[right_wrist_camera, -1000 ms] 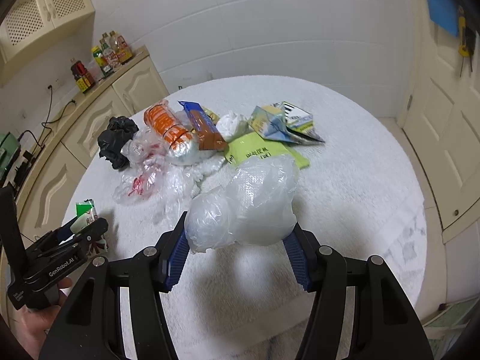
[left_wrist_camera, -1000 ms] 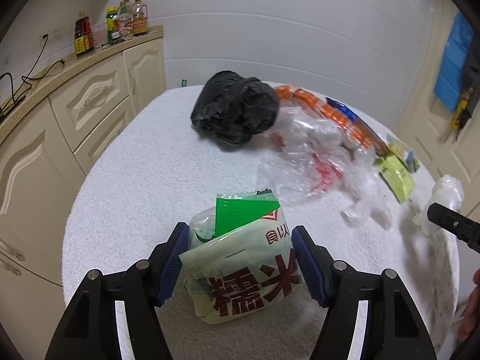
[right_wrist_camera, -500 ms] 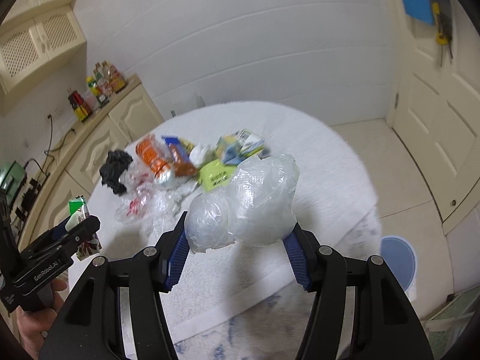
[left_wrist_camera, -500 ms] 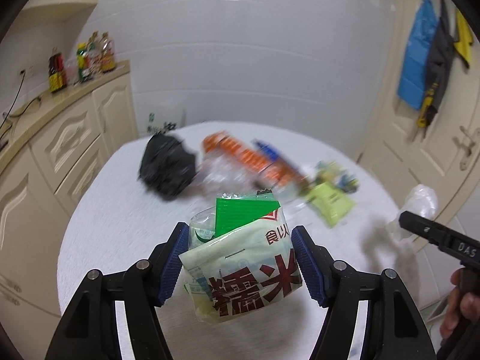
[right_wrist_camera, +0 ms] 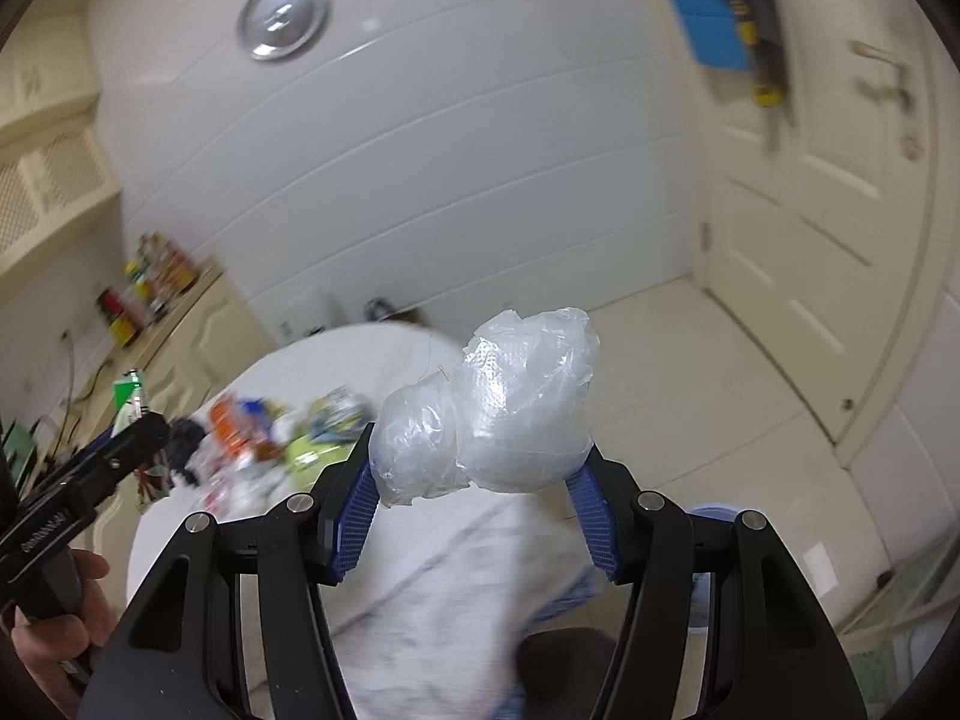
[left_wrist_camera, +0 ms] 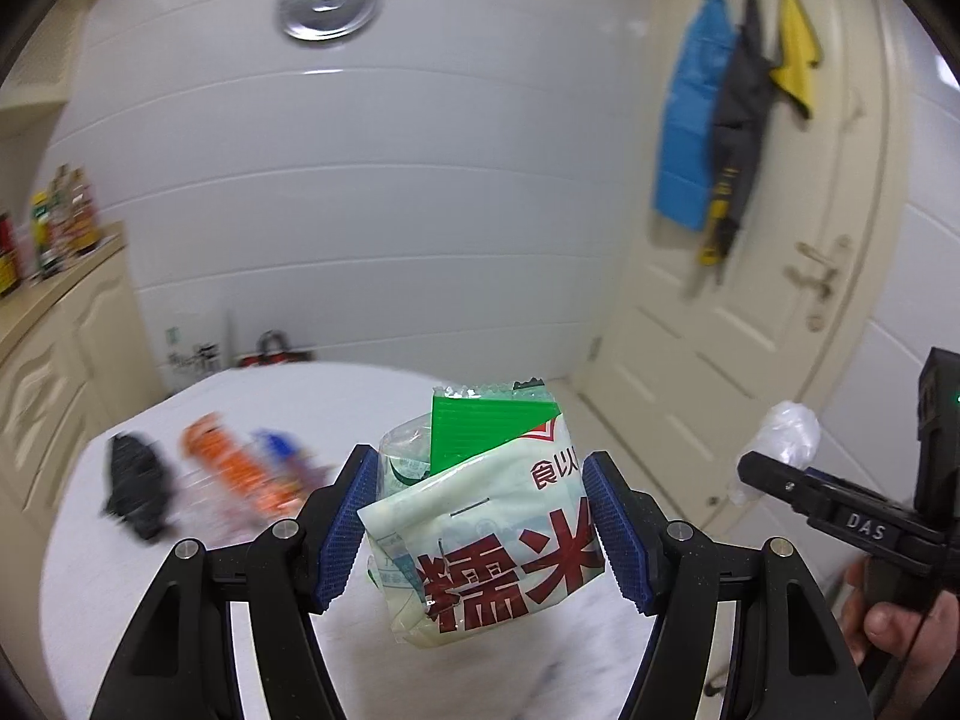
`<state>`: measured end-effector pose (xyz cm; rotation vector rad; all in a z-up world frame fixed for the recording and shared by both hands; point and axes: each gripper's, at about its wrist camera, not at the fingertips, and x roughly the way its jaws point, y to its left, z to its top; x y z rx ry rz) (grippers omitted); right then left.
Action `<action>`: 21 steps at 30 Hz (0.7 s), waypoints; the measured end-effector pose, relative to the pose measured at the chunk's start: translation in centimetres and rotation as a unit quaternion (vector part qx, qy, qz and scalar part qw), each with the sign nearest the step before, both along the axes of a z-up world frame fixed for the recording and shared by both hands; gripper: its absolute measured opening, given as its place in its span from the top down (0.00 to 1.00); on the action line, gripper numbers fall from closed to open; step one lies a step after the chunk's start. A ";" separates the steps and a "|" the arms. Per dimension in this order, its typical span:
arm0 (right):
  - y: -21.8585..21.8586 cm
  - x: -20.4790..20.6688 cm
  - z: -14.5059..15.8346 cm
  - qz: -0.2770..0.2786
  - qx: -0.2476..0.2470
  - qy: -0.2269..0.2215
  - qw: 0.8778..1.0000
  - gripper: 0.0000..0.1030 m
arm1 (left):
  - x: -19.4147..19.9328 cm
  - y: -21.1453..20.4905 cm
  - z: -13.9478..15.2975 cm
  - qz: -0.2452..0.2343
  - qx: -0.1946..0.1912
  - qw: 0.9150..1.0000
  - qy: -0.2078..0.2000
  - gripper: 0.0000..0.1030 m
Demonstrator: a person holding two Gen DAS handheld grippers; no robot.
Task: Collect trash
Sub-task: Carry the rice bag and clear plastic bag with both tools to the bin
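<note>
The left gripper [left_wrist_camera: 480, 516] is closed part way on a pale green food bag [left_wrist_camera: 480, 546] with big red letters. Both blue pads [left_wrist_camera: 615, 531] press on the sides of the bag. A green flat piece [left_wrist_camera: 480, 435] sticks out of the top of the bag. The bag sits low in the middle of the left wrist view, up in the air above the white round table [left_wrist_camera: 150, 612].

The right gripper [right_wrist_camera: 474, 501] is closed part way on a clear crumpled plastic wad [right_wrist_camera: 498, 414]. It has two lumps, a small one on the left and a big one on the right. It fills the middle of the right wrist view, and the blue pads [right_wrist_camera: 354, 516] squeeze it from both sides.

More trash lies on the table, all blurry. In the left of the left wrist view there is a black bag [left_wrist_camera: 135, 489], then an orange wrapper [left_wrist_camera: 234, 471], then something blue [left_wrist_camera: 279, 450]. In the right wrist view the pile [right_wrist_camera: 270, 432] is at the middle left.

A hand [left_wrist_camera: 906, 624] shows at the lower right of the left wrist view. Far back are cream cupboards [left_wrist_camera: 48, 360] with bottles [left_wrist_camera: 60, 222], a white wall [left_wrist_camera: 390, 180], and a door [left_wrist_camera: 780, 300] with cloths [left_wrist_camera: 690, 138] hanging on it.
</note>
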<state>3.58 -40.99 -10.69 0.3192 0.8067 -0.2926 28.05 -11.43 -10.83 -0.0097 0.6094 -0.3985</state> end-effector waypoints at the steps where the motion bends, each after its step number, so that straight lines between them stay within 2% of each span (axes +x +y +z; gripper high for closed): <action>1: -1.2 -0.7 0.3 -0.014 -0.002 -0.002 1.000 0.42 | 0.1 -1.2 0.1 -0.015 -0.002 1.000 0.000 0.37; 6: -7.2 -4.2 0.7 -0.082 -0.011 0.002 0.997 0.42 | 0.9 -6.6 -1.0 -0.074 -0.006 0.997 0.019 0.37; 11: -12.0 -6.7 -0.7 -0.133 -0.009 0.026 0.991 0.42 | 2.3 -12.1 -3.3 -0.130 0.002 0.990 0.050 0.37; 16: -16.0 -8.2 -3.9 -0.163 0.012 0.053 0.985 0.42 | 4.2 -15.7 -6.3 -0.160 0.023 0.983 0.082 0.37; 21: -18.2 -8.4 -7.2 -0.176 0.036 0.079 0.981 0.42 | 6.8 -18.8 -9.4 -0.182 0.045 0.975 0.116 0.37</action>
